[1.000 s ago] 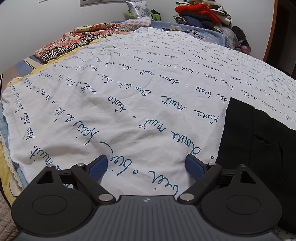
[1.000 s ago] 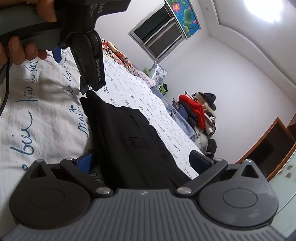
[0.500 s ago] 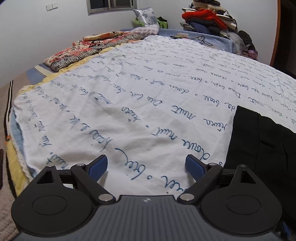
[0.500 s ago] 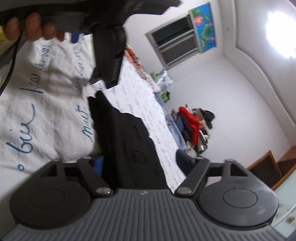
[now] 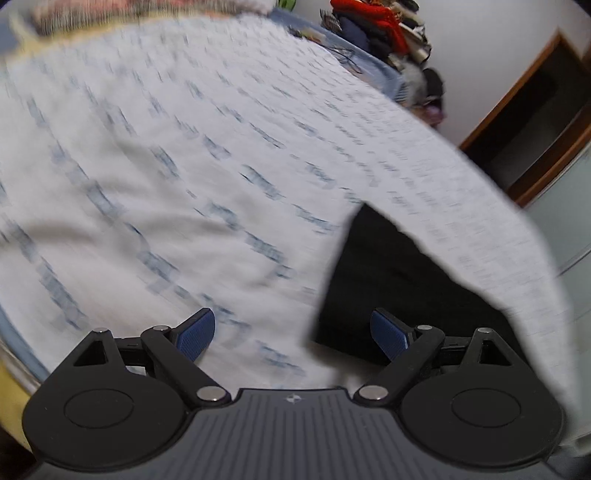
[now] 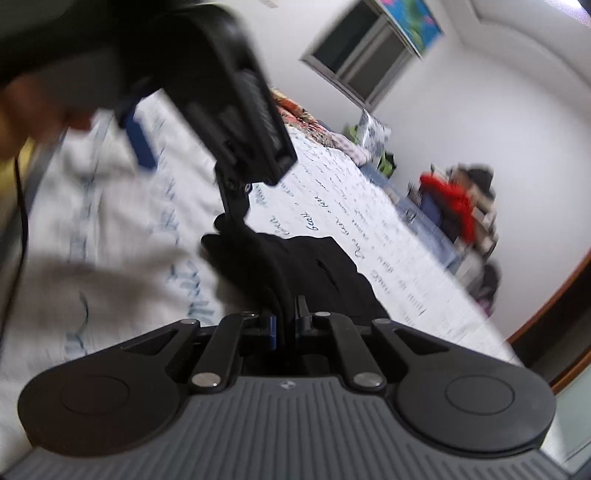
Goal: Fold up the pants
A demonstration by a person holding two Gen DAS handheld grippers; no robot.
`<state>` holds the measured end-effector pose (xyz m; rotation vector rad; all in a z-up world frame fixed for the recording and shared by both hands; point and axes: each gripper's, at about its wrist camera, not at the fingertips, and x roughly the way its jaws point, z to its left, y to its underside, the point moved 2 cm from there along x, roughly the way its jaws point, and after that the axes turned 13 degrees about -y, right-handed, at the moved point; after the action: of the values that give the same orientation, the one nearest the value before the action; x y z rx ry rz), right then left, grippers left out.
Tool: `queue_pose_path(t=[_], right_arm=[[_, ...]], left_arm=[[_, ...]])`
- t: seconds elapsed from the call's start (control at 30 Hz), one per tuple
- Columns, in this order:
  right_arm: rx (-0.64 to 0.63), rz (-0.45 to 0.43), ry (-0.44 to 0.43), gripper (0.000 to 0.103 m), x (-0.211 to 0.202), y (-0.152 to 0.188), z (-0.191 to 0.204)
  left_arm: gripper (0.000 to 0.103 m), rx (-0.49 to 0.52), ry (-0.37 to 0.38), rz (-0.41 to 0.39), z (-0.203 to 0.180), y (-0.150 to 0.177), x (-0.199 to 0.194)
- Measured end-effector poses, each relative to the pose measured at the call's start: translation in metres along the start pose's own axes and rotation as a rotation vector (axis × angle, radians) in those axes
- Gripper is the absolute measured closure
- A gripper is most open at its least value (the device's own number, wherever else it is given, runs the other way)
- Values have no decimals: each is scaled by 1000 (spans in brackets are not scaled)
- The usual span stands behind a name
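Observation:
Black pants (image 5: 399, 280) lie folded on the white bedsheet with blue script (image 5: 184, 166). My left gripper (image 5: 291, 330) is open and empty, hovering over the sheet with the pants' near left corner between its blue pads; this view is motion-blurred. In the right wrist view the pants (image 6: 295, 266) run away from my right gripper (image 6: 284, 325), whose jaws are shut on the pants' near edge. The left gripper (image 6: 236, 122) shows from outside, above the pants' far corner, held by a hand.
A pile of red and dark clothes (image 5: 376, 26) sits at the bed's far end, also in the right wrist view (image 6: 454, 199). Patterned bedding and a pillow (image 6: 369, 133) lie near a window (image 6: 362, 66). A wooden door frame (image 5: 517, 110) stands at right.
My right gripper has closed on the pants' near edge. My left gripper swung right, bringing the pants' corner between its open fingers.

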<state>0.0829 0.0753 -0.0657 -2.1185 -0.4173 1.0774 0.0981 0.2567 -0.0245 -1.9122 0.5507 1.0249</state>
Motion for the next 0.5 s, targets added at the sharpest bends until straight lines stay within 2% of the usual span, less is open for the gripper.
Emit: queue_pose_path(t=[0.13, 0.3, 0.37, 0.5], right_arm=[[103, -54, -33, 96, -11, -2, -16], [240, -107, -74, 96, -22, 0, -36], [293, -126, -87, 96, -29, 1, -44], [385, -157, -121, 96, -36, 4, -55]], left_arm=[[11, -109, 105, 86, 2, 2, 8], [11, -195, 225, 164, -16, 4, 25], [11, -233, 250, 178, -23, 2, 33], [12, -241, 238, 164, -37, -7, 45]])
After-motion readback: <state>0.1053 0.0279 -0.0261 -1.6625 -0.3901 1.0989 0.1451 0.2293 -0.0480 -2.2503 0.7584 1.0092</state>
